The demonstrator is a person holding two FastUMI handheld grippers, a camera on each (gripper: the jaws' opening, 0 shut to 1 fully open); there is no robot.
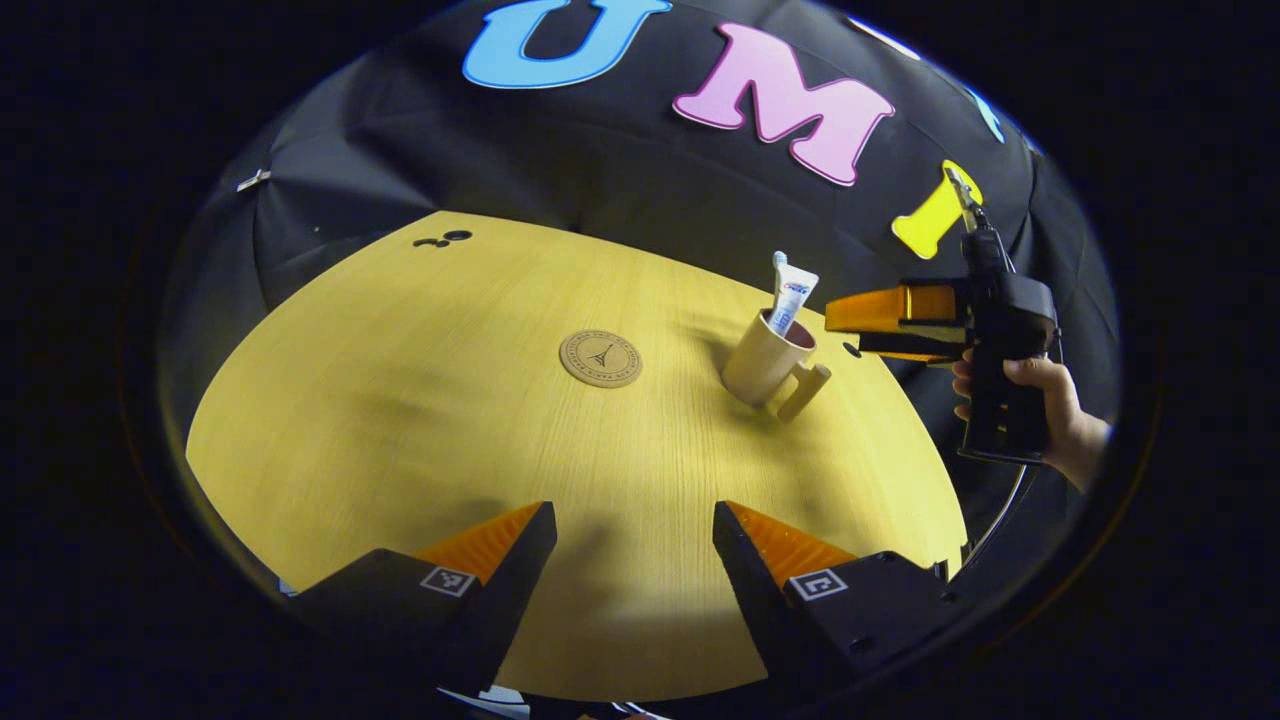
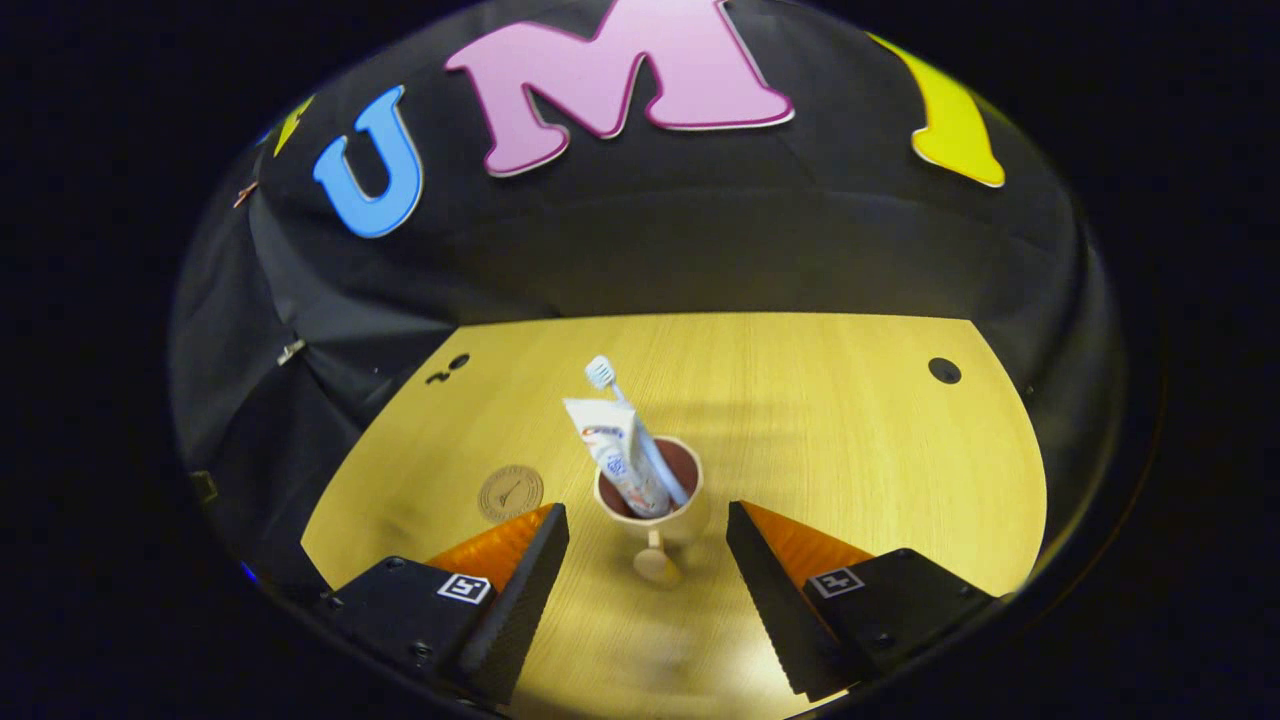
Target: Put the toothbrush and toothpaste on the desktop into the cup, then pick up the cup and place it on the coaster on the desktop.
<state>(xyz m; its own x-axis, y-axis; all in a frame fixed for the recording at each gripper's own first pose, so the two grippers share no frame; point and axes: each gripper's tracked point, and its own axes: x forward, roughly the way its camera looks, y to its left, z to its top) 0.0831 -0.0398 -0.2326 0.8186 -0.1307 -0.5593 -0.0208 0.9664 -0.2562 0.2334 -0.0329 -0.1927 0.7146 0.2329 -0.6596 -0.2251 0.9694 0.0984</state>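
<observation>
Toothbrush and toothpaste stand in the cup. Right hand-held gripper spread wide, straddling the handle; left hand-held gripper wide, empty. Next: grasp cup, transfer to coaster, lower left.

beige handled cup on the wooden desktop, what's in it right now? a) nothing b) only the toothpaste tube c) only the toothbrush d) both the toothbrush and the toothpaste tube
d: in the right gripper view the white toothbrush and the white toothpaste tube both stand in the beige handled cup, which sits on the light wooden desktop apart from the round brown coaster.
</observation>
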